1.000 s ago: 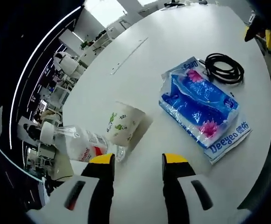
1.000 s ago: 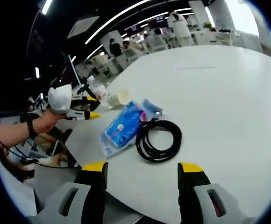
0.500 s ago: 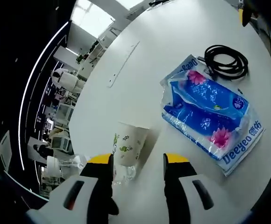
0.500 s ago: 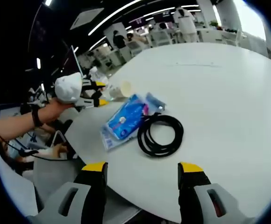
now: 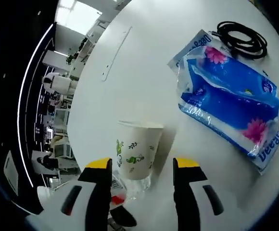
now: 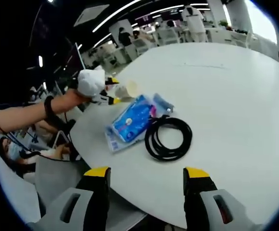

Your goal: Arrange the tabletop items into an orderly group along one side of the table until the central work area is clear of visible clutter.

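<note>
The left gripper (image 5: 140, 166) has moved closer, its open fingers now around the paper cup (image 5: 137, 149), ready to grab, while the right gripper (image 6: 146, 178) fingers stay apart at 6 o'clock

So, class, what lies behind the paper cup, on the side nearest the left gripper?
A clear plastic bottle with a red and white label lies behind the paper cup, between the left gripper's open jaws. The cup and jaws cover most of it, so its cap and contents are hidden.

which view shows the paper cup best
The left gripper view: the paper cup stands large and close between the open left tongs, its leaf print readable. In the right gripper view the cup is small and far off, partly hidden behind the left tongs.
</note>
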Tool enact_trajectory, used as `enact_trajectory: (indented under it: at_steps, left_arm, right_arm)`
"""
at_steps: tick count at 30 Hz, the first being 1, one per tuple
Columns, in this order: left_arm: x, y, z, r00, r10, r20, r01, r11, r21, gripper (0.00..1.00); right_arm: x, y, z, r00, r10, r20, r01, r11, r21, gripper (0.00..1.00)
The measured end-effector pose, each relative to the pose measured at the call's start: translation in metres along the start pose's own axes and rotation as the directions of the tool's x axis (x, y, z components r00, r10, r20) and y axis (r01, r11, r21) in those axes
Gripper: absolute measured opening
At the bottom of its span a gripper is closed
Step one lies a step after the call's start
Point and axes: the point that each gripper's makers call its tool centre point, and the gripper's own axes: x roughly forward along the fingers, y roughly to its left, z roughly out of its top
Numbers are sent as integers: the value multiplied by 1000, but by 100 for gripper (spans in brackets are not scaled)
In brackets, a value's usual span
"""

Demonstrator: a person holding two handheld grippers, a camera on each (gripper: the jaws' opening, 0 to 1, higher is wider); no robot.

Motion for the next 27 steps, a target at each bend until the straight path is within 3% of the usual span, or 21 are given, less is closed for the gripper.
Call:
enact_trajectory:
  at_steps: [9,13,18,23,27]
  left_arm:
    - [13,5,-1,1000,-23,-8,23,1000,13,51]
    - [13,3,1,1000,-18,-16,18,1000,23,46]
    - [18,1,2,999,-36,-35,37,999,33,47]
    - [22,2,1,998,-43,-44,45,998,50,38]
    - [21,3,-1,997,-58,-42,59,998,28,37]
  right_arm:
    - [2,0,0,1000,-4,-14,4,1000,-9,62]
    - [2,1,1,1000,0,-16,0,1000,-11,62]
    - [0,-1,6,1000,-2,-6,2,1000,-7,61]
    - [-1,-1,6,1000,-4,-5,4,1000,-9,61]
    - [-2,-2,4,1000,-10,-6,10,1000,-2,61]
